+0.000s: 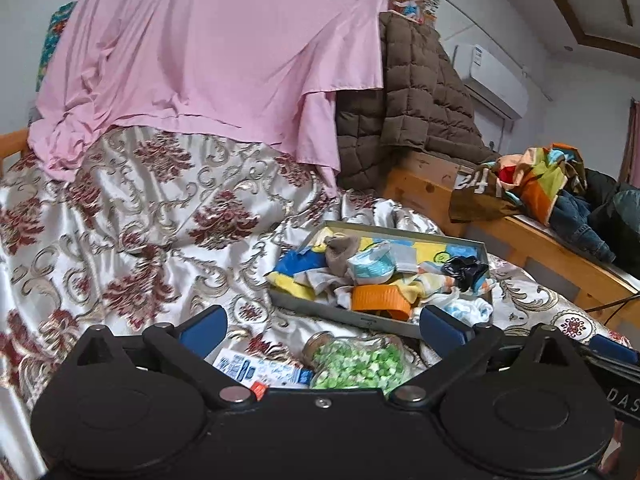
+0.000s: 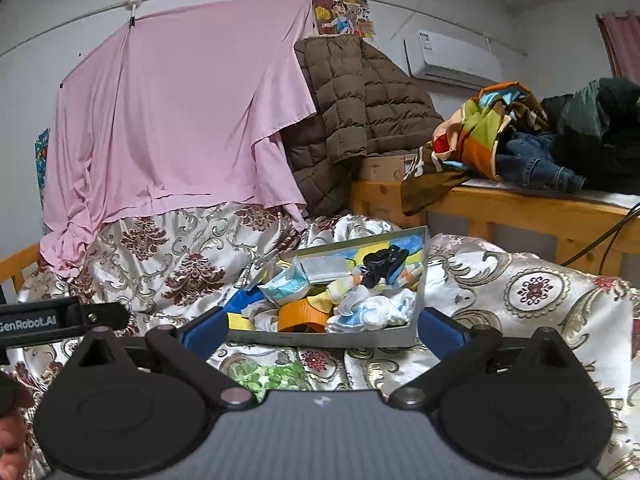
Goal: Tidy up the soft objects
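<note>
Only in left view: carton (image 1: 260,372) beside jar (image 1: 356,360) on bed (image 1: 120,220), jar lying with neck leftward. Tray (image 2: 320,338) on bed near wooden edge, heaped with socks (image 2: 372,308), cloths, orange band (image 2: 302,316). Left tongs (image 1: 320,324) spread wide, empty; right tongs (image 2: 320,324) spread, empty.
</note>
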`<state>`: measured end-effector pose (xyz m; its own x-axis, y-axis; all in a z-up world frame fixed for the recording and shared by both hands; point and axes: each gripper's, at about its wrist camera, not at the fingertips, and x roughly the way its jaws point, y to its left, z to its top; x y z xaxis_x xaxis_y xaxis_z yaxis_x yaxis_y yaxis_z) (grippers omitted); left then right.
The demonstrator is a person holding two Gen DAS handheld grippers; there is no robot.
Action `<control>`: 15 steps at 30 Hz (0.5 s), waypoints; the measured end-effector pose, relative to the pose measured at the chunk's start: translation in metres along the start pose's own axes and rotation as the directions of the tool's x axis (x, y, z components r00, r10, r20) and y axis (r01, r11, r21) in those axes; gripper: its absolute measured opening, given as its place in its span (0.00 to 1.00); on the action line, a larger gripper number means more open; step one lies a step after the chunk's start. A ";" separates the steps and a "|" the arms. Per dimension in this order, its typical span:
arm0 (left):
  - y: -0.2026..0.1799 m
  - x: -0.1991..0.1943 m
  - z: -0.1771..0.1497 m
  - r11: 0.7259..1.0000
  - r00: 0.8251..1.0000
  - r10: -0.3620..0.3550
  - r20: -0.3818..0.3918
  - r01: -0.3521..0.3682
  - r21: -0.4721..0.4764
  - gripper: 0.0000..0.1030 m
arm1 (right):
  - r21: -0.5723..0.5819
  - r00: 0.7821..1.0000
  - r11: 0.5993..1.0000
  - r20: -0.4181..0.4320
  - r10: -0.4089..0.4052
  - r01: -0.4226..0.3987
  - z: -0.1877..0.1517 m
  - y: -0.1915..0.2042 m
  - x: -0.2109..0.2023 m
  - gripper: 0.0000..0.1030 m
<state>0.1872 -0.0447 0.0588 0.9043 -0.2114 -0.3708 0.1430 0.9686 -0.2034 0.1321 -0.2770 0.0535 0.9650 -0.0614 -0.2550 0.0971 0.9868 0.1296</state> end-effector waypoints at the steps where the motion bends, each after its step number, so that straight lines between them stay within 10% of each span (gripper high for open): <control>1: 0.003 -0.002 -0.003 1.000 1.000 0.010 -0.004 -0.010 -0.009 0.99 | -0.003 1.000 1.000 0.003 -0.006 0.006 -0.001 0.001 -0.002 1.00; 15: 0.027 -0.034 -0.024 0.986 0.988 0.153 -0.025 -0.154 -0.061 0.99 | -0.079 0.997 0.997 0.083 -0.004 0.011 -0.015 0.023 -0.029 1.00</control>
<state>0.1502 -0.0149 0.0439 0.9054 -0.0639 -0.4198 -0.0228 0.9799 -0.1983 0.1027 -0.2506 0.0492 0.9814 -0.0777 -0.1753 0.0878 0.9948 0.0506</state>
